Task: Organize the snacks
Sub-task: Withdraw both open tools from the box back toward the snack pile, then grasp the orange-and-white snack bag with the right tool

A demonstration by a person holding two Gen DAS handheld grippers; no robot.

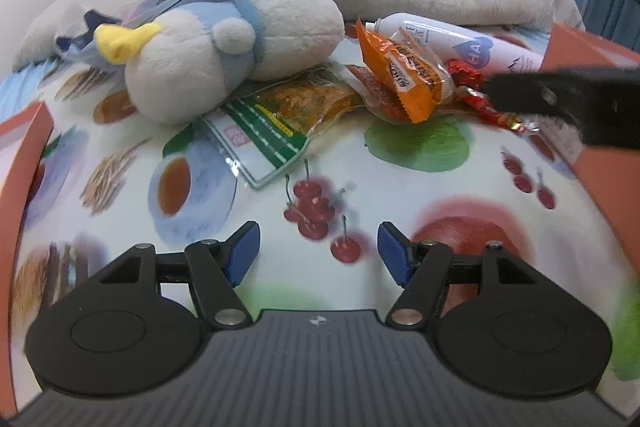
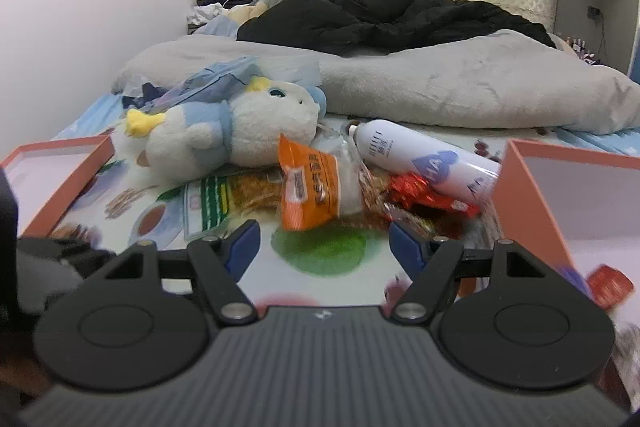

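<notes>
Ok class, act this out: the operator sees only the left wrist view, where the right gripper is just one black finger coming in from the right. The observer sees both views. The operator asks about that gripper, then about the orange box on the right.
Operator: Is the right gripper carrying anything?
Observer: No. The right gripper has its jaws apart with nothing between them; the orange snack packet lies just beyond its tips.
Operator: I only see the outside of the right orange box. What is it like inside?
Observer: The right orange box is open on top and white inside.
</notes>
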